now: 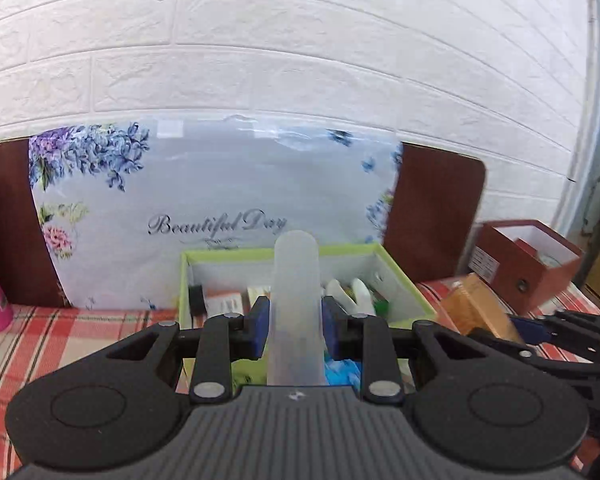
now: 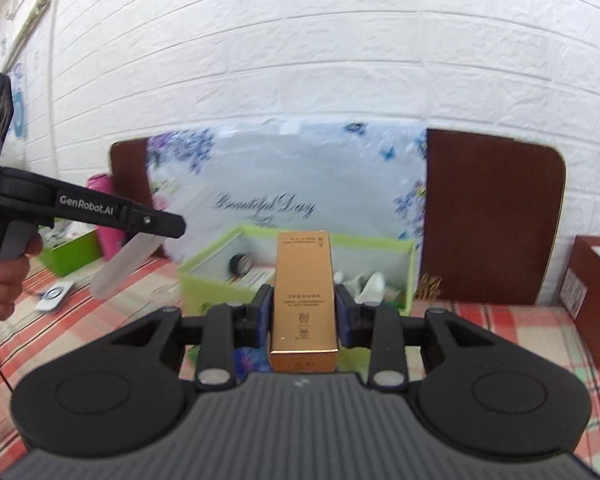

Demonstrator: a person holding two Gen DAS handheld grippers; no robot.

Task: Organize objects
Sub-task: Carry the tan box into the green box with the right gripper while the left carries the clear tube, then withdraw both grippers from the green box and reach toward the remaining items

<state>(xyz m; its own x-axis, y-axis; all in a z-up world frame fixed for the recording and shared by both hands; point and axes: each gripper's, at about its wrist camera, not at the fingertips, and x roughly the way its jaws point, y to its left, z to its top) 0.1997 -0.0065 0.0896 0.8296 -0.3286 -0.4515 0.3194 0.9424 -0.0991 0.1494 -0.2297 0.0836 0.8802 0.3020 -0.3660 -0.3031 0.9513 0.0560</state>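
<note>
Frosted translucent plastic tube with a rounded cap (image 1: pixel 295 304): clamped between the blue pads of the left tool (image 1: pixel 295 330), held clear of the red-and-cream plaid worktop (image 1: pixel 80 340). Gold rectangular cardboard carton with small printed text (image 2: pixel 303 300): clamped lengthwise in the right tool (image 2: pixel 302 312), likewise off the worktop.

Step in hand, as judged: carrying both items, with placement not yet made. Open lime-green box with a pale lining (image 1: pixel 396 272) directly ahead of both tools, in front of a floral "Beautiful Day" packet (image 1: pixel 220 184) leaning against the white brick-pattern wall (image 1: pixel 300 40).

Next move, as judged: if bound for the green box, bring each item over its rim, lower into a free gap, then spread the pads. Box already holds a black roll, small cartons and white pieces, so free room is limited; enter one tool at a time to avoid a clash.

Tube: smooth, slightly tapered, semi-opaque, contents not discernible. Carton: glossy, square-edged, undamaged.
</note>
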